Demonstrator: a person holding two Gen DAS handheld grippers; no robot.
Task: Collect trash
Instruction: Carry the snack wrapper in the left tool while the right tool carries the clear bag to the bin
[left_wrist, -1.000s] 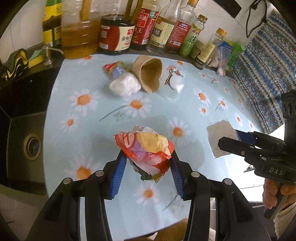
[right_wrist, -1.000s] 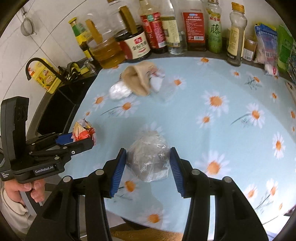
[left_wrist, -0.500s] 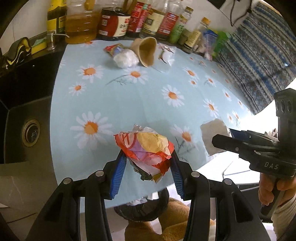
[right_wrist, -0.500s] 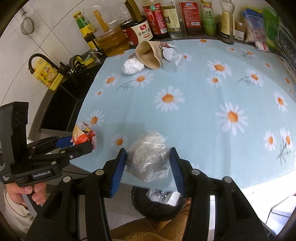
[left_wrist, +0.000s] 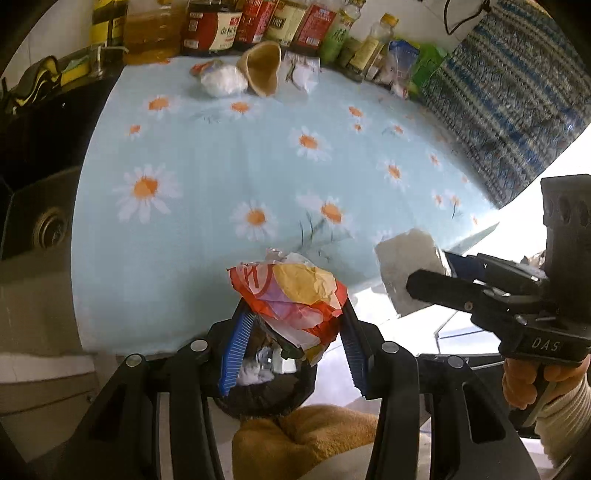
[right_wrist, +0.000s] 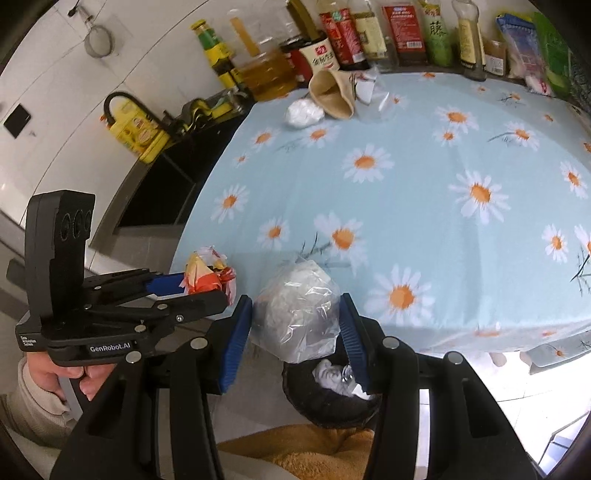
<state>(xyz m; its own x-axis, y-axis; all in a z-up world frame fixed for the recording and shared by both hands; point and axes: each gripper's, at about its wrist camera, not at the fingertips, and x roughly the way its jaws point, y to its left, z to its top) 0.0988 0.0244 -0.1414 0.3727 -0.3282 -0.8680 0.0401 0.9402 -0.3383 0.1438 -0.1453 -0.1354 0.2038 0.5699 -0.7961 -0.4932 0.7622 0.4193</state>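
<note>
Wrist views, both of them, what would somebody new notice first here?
Probably the crumpled red and yellow wrapper clamped in the left tongs, and the clear plastic bag of white waste in the right tongs, both held past the near table edge above a dark trash bin. Next, the blue daisy tablecloth, with a tipped paper cup and a white wad at its far end before a row of sauce bottles.

Tablecloth (right_wrist: 443, 258) middle lies bare (bottles (right_wrist: 406, 40) crowd its far edge).

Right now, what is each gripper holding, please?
Left gripper: closed on a crumpled red and yellow wrapper.
Right gripper: closed on a clear plastic bag.
</note>
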